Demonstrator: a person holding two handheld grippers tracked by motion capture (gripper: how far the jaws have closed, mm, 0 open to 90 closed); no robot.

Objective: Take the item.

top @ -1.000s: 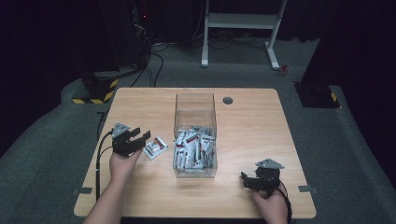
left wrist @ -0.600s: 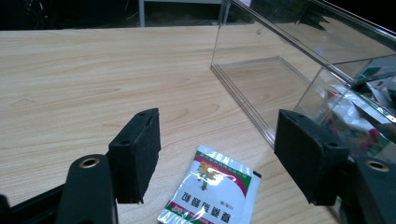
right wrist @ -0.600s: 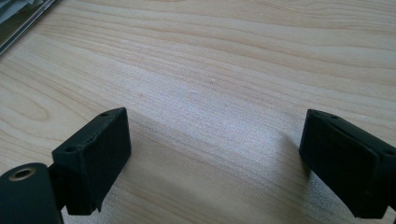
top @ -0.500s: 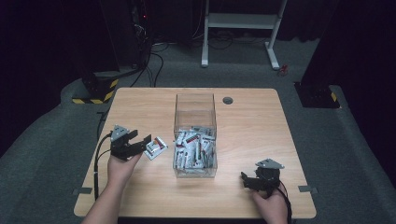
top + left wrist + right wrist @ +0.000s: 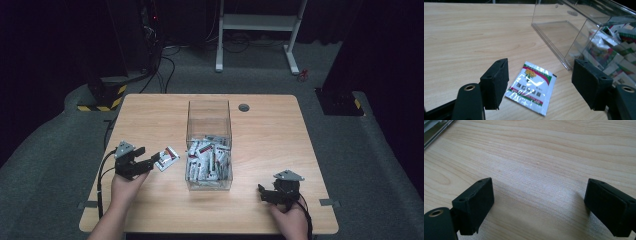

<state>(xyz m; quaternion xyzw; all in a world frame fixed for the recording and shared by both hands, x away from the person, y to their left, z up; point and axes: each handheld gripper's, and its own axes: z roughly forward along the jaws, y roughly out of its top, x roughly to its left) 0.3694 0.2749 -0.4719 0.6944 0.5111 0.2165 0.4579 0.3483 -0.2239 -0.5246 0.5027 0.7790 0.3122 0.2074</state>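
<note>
A small white sachet (image 5: 166,158) with a red and green print lies flat on the wooden table (image 5: 270,130), just left of a clear plastic box (image 5: 209,120). My left gripper (image 5: 151,161) is just short of the sachet, its tips toward it. Its jaws have just been opening and stand wide. In the left gripper view the sachet (image 5: 531,87) rests on the wood between and ahead of the left gripper (image 5: 541,77), and neither pad touches it. My right gripper (image 5: 263,192) sits near the front right of the table. Its jaws are open over bare wood (image 5: 539,200).
The clear box holds several similar sachets (image 5: 207,161) in its near half, and its far half is bare. A round cable hole (image 5: 243,107) sits behind the box. Black stands and a white frame stand on the floor beyond the table.
The left gripper has drawn back a little toward the near edge, away from the sachet, which stays where it lay. The right gripper has not moved.
</note>
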